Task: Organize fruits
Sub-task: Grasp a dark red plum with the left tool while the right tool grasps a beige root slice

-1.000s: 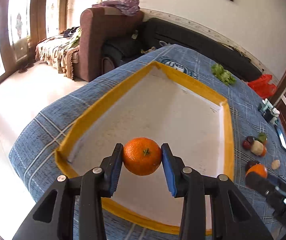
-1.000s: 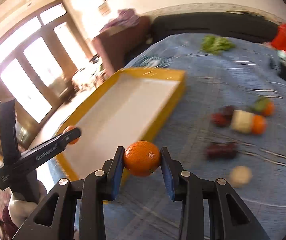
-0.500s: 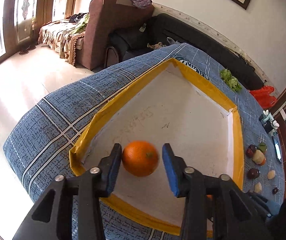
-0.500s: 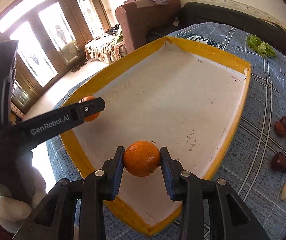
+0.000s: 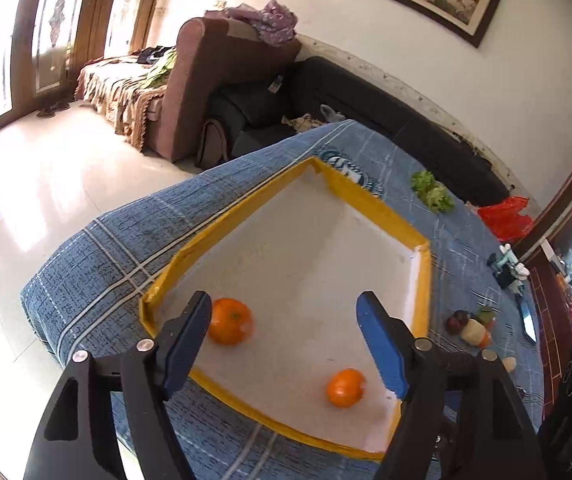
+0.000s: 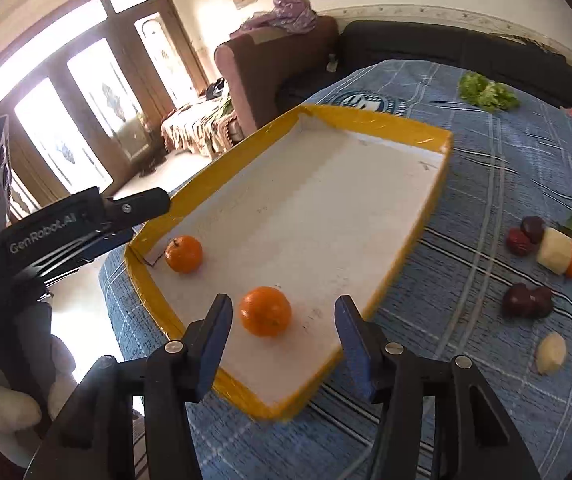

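A shallow tray with a yellow rim (image 5: 381, 208) (image 6: 405, 130) and white floor lies on the blue checked cloth. Two oranges lie in its near end. One orange (image 5: 230, 321) (image 6: 184, 254) rests in the near left corner. The other orange (image 5: 345, 387) (image 6: 265, 311) rests near the front rim. My left gripper (image 5: 284, 340) is open and empty above the tray's near end; it also shows in the right wrist view (image 6: 134, 208). My right gripper (image 6: 284, 340) is open and empty, just above its orange.
Several small fruits lie on the cloth right of the tray: dark red ones (image 6: 527, 301), a pale piece (image 6: 553, 250), a small pale one (image 6: 550, 353). Green lettuce (image 6: 487, 94) and a red bag (image 5: 505, 218) lie farther back. Sofas stand beyond the table.
Both grippers have opened and let go of their oranges, which now lie on the tray floor. Both grippers have pulled back and up a little.
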Tool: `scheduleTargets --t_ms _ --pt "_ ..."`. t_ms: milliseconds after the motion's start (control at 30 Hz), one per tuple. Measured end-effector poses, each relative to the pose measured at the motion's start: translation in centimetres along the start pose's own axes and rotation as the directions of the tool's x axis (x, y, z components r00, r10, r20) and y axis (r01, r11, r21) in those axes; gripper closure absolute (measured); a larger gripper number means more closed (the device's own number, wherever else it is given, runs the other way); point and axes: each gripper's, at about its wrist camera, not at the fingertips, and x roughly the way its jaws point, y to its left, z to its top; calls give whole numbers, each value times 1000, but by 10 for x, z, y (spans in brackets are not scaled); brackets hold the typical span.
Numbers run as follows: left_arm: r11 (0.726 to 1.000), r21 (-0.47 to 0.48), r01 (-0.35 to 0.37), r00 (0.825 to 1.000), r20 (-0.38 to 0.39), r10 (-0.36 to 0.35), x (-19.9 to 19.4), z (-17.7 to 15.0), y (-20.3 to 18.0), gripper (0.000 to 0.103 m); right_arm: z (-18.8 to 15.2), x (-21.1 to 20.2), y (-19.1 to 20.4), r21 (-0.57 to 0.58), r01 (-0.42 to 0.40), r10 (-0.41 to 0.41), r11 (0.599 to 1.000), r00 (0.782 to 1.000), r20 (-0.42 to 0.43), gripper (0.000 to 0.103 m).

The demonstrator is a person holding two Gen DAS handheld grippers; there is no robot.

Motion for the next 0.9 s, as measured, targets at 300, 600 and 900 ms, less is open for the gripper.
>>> scheduleTargets --t_ms 300,600,900 --pt "981 167 99 995 -38 -94 -8 -23 -74 26 -31 -67 -97 162 125 -138 979 988 74 36" --pt "944 266 197 972 -175 -153 21 -59 -131 26 -46 -80 -167 217 236 -250 947 967 37 37" --pt "914 319 252 950 -264 -169 52 -73 -160 26 -36 -39 -163 116 230 -231 966 973 -9 39"
